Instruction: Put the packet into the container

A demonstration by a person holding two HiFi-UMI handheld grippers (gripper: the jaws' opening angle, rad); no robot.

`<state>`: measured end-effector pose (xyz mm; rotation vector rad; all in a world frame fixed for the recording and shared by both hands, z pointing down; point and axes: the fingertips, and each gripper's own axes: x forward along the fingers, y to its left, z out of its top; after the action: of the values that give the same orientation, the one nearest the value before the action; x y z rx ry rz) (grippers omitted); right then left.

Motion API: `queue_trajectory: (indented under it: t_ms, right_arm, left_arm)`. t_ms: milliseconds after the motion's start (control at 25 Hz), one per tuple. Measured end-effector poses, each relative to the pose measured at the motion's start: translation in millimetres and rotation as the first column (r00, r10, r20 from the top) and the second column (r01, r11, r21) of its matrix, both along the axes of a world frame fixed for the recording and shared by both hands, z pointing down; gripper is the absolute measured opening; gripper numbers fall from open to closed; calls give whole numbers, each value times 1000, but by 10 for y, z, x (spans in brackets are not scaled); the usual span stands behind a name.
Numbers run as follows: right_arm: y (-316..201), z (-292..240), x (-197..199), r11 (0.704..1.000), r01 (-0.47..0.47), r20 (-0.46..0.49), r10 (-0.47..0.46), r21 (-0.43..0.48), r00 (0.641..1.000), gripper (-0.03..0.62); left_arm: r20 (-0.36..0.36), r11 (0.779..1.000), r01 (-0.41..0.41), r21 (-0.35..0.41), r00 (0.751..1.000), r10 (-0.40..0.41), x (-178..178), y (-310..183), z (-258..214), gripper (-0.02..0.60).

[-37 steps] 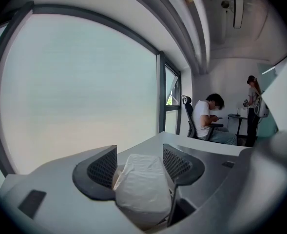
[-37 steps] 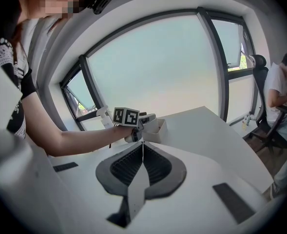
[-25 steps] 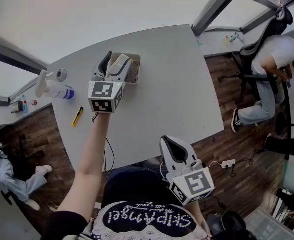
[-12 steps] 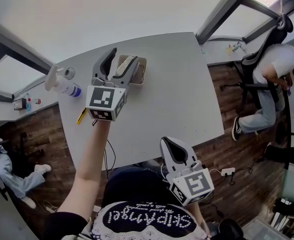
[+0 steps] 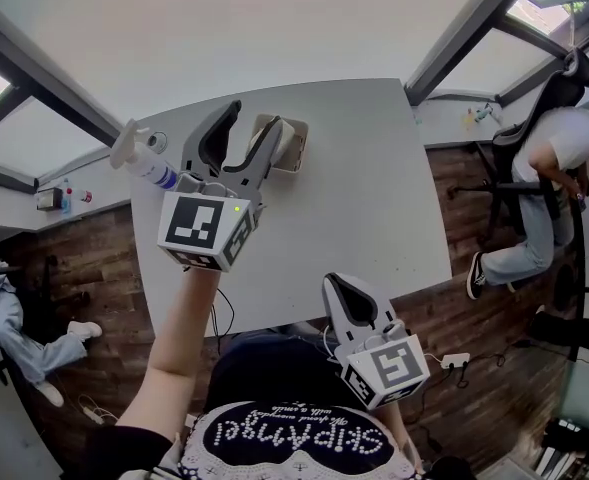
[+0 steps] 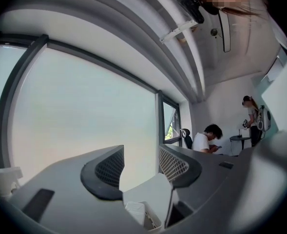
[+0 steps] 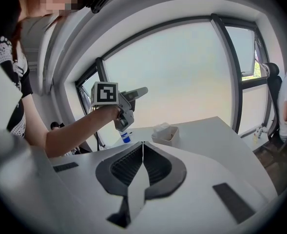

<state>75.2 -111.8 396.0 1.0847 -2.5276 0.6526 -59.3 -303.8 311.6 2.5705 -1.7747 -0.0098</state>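
At the upper left of the head view, a spray bottle [image 5: 144,160] sits by the far left corner of the desk [image 5: 374,208]. Just right of it the left gripper [image 5: 255,116] hangs above the desk. Its jaws are apart with nothing between them, though they have just been closing a little. Past its tips, at upper centre, stands the container [image 5: 296,153]. The packet [image 5: 284,133] lies inside it, with its top showing above the rim. Low and right of centre, the right gripper [image 5: 352,290] is held close to the person's body, jaws pressed together and empty.

The task looks as good as done, so the risks are of undoing it. On the left, a sideways swing of the raised gripper could catch the bottle and knock it off the desk. In the middle, the container looks light and stands near the desk's far edge, so a brush from the nearer jaw could slide or tip it. The packet, if it is springy film, could lift back over the rim.

The bottle is clear plastic with a white trigger head and blue at its lower end. The jaws are pale grey shells with dark, finely ribbed pads, curved like beaks. The container is a small pale box with rounded corners. The packet looks soft, white and crumpled. The desk is smooth, matt and pale grey.
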Motion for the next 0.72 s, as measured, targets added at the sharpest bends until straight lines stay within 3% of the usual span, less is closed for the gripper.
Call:
queue_trajectory:
  t_ms: [480,720]
  right_arm:
    - [-8,-56,-148,997,74,10,-75,22,997,15]
    - [-10,-87,-236,995,92,12,-93,35,996,15]
  left_arm:
    - [-57,992,26,126,998,-19,-63,714,-642,178]
    - [-44,993,57,101,998,-53,-156,1000,-654,170]
